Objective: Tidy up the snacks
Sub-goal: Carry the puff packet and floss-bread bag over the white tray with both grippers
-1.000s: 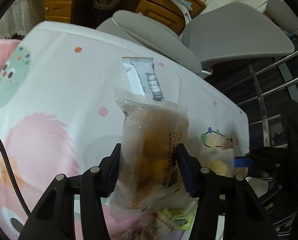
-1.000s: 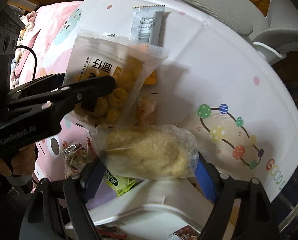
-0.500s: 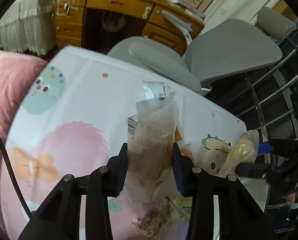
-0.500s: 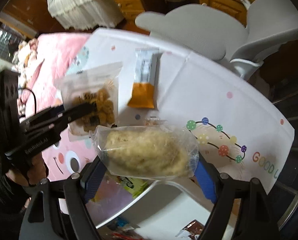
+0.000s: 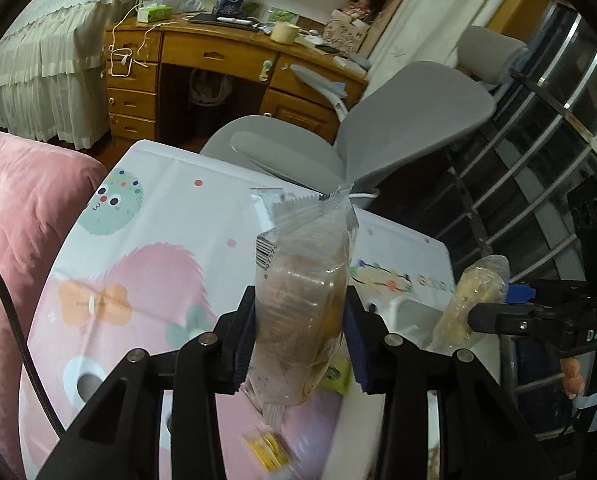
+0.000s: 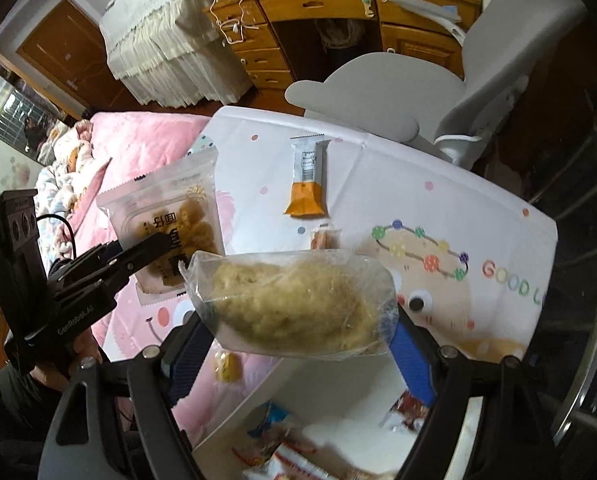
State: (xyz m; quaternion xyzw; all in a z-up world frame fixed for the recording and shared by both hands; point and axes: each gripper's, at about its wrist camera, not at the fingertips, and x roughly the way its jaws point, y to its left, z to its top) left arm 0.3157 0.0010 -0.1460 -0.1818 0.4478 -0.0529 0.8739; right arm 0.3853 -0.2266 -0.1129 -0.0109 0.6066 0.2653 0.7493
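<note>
My left gripper [image 5: 300, 340] is shut on a clear bag of brown fried puffs [image 5: 304, 300], held upright above the table; the same bag shows in the right wrist view [image 6: 174, 224]. My right gripper [image 6: 294, 344] is shut on a clear bag with a pale yellow bun [image 6: 294, 304], held above a white bin [image 6: 338, 384]; it shows at the right of the left wrist view [image 5: 470, 304]. An orange and silver snack bar [image 6: 307, 178] lies on the table.
The table has a white and pink cartoon cloth [image 6: 438, 200]. The white bin holds several snack packs [image 6: 282, 440]. Small packs [image 5: 334, 372] lie near its left edge. A grey chair [image 5: 378, 136] stands behind the table. A pink bed [image 5: 22, 216] is at the left.
Both grippers have risen away from the table with their bags. The right gripper now hangs over the white bin. The left bag has turned more edge-on.
</note>
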